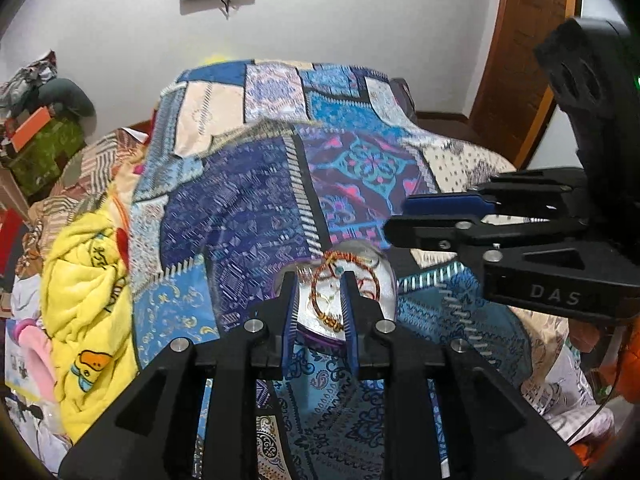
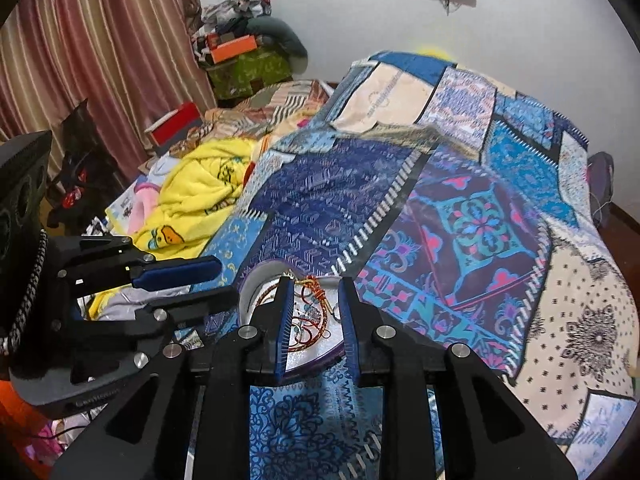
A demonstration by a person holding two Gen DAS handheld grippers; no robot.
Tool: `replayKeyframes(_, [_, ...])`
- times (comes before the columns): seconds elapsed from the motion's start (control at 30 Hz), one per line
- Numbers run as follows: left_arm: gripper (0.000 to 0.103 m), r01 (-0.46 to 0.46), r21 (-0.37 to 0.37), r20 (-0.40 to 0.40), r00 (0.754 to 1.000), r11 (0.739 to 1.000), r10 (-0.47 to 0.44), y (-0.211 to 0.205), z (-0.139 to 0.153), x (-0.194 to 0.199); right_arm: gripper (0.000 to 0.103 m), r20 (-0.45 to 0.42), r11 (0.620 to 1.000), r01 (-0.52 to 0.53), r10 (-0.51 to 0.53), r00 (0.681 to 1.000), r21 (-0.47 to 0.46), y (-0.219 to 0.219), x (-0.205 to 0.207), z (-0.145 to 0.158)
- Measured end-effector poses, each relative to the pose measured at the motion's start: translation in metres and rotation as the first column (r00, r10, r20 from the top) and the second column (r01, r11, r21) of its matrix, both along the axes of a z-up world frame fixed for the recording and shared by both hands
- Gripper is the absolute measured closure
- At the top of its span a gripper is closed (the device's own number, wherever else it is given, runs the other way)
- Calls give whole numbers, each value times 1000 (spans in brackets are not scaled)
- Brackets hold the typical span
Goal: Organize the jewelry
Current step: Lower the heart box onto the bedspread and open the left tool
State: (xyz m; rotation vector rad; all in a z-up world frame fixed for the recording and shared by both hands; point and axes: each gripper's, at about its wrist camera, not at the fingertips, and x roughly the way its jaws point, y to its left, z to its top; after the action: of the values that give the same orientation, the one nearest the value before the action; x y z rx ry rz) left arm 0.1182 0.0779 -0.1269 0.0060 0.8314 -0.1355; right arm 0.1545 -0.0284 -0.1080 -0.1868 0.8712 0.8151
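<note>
On silver tray (image 1: 382,280), coppery bangles (image 1: 344,280)

White wall (image 2: 320,12), striped pink curtains (image 2: 100,40), wooden door (image 1: 528,52), bed under blue patchwork quilt (image 2: 460,208), yellow blanket (image 1: 84,280)

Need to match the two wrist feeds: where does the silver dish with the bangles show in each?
Left wrist view: silver dish lies low and centre, seen between the left gripper fingers, bangles inside.
Right wrist view: dish lies low and centre-left, behind the right gripper fingers.
Shared landmark: yellow duck blanket, left of the dish in both.
</note>
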Motion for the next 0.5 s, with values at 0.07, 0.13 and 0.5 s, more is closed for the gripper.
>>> replayKeyframes(0.07, [83,-22,4,35,999,1000,22,1,13,-6,83,33,1000,18,-18,999,17,-6,-5,12])
replayKeyframes(0.13, [83,-44,9,75,996,999,43,0,27,-13,83,67,999,33,-36,997,39,-12,-11,26])
replayKeyframes(0.5, [70,-160,-26,384,910,987,157,-8,113,-79,83,306,964,126,-196,932,234,-52,-70,112])
